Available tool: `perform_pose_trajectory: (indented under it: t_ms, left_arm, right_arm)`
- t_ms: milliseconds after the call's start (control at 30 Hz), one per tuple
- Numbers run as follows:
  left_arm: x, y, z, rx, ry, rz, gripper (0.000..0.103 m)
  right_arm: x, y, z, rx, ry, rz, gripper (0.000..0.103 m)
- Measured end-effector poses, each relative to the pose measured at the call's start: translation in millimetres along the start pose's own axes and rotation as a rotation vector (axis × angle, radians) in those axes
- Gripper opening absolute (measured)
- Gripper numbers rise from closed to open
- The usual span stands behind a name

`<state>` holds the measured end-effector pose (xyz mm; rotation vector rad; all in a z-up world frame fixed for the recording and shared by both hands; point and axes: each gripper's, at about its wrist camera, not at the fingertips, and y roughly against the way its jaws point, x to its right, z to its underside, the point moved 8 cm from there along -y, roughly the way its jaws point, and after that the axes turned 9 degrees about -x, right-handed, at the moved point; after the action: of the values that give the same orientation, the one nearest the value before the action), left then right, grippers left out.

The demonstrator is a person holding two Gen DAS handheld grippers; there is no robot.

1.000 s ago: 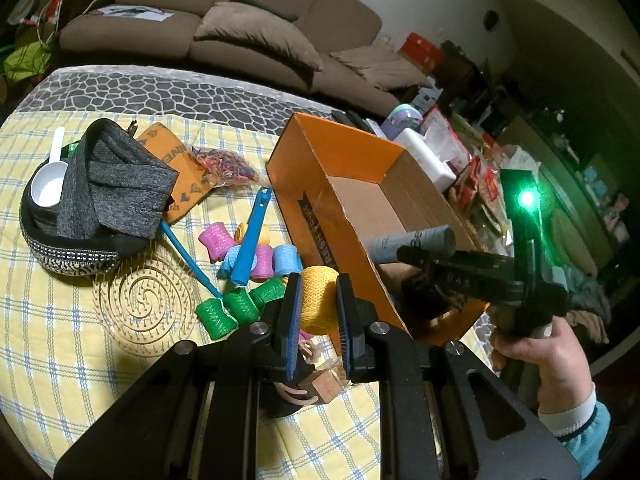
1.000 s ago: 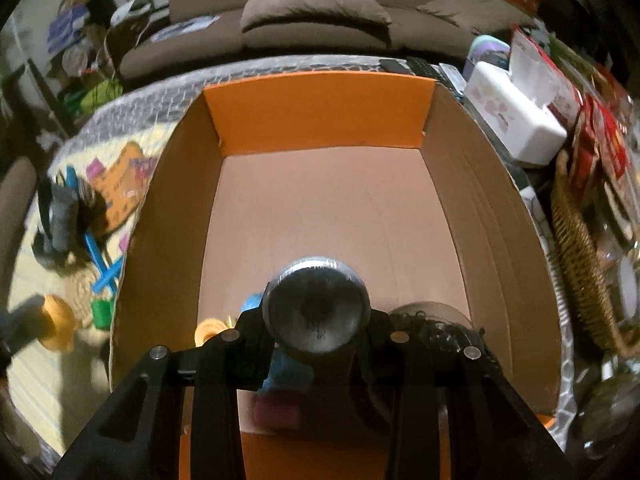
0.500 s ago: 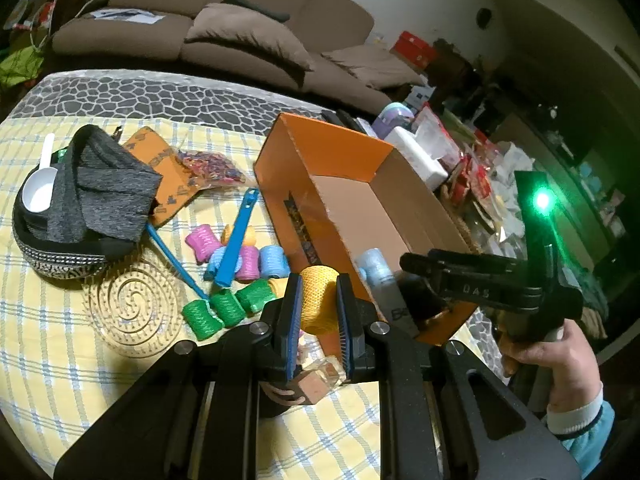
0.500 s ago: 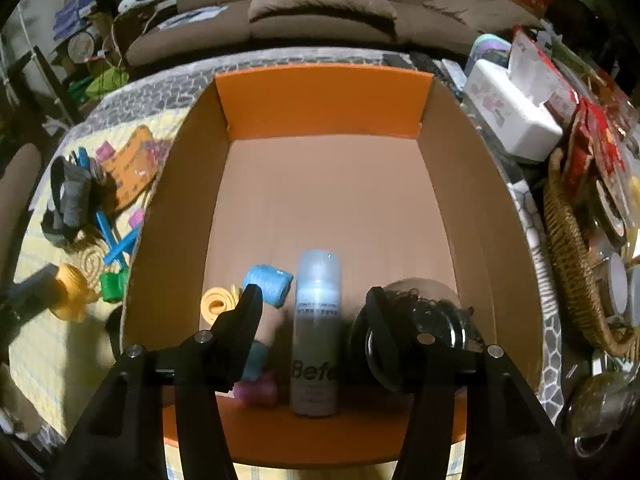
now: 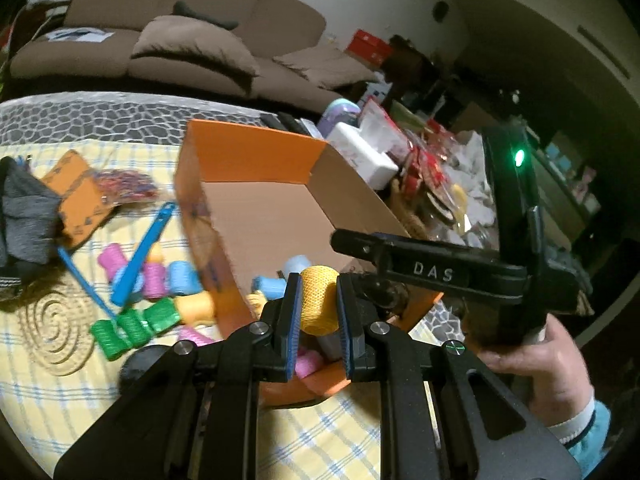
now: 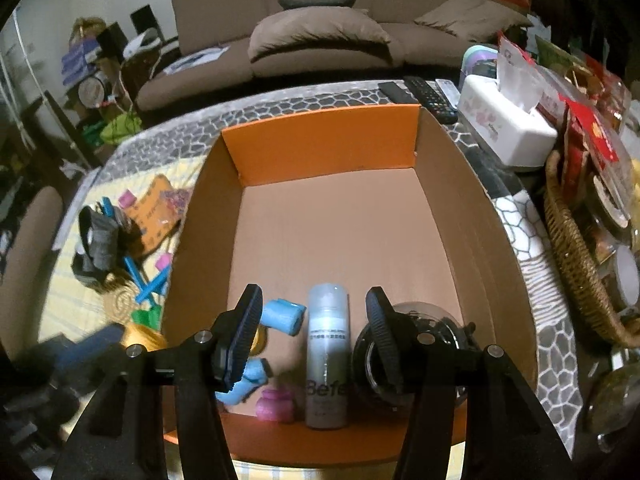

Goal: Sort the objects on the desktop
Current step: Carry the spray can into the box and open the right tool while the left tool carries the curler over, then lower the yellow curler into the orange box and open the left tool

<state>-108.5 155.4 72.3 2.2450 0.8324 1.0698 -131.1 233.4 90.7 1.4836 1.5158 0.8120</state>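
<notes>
My left gripper (image 5: 317,300) is shut on a yellow mesh roller (image 5: 318,300) and holds it above the near left corner of the orange cardboard box (image 5: 248,152). My right gripper (image 6: 312,336) is open and empty above the box's (image 6: 320,144) near end. Below it a silver spray can (image 6: 327,352) lies on the box floor, with blue rollers (image 6: 282,316), a pink roller (image 6: 276,404) and a dark round glass object (image 6: 424,356) beside it. In the left wrist view the right gripper (image 5: 420,256) hangs over the box's right side.
Loose coloured rollers (image 5: 152,280), green rollers (image 5: 132,324), blue clips (image 5: 140,224), a woven coaster (image 5: 56,332), an orange pouch (image 5: 76,192) and a grey cloth (image 5: 24,216) lie left of the box. A tissue box (image 6: 504,124), remotes (image 6: 424,96) and a wicker basket (image 6: 576,264) stand to the right.
My right gripper opened and let the spray can drop into the box, then rose. My left gripper carried the yellow roller right, from over the table to over the box's corner.
</notes>
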Motion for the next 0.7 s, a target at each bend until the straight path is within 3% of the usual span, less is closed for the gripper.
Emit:
perform_pose_trajectory:
  t_ms: [367,500,700]
  left_arm:
    - [16.6,-30.8,14.1,-0.042,-0.055,-0.068,0.017]
    - [12.9,-23.6,10.3,-0.022,-0.033,-0.060,0.039]
    - [2.7,3.0,-1.2,0.040,0.010,-0.040,0.048]
  right_arm:
    - [5.8,6.6,-0.2,0.015,-0.013,-0.067,0.056]
    - [4.5,8.0,0.3,0.017,-0.007,-0.071,0.056]
    - [4.0,8.1,0.6,0.017,-0.005,-0.069,0.056]
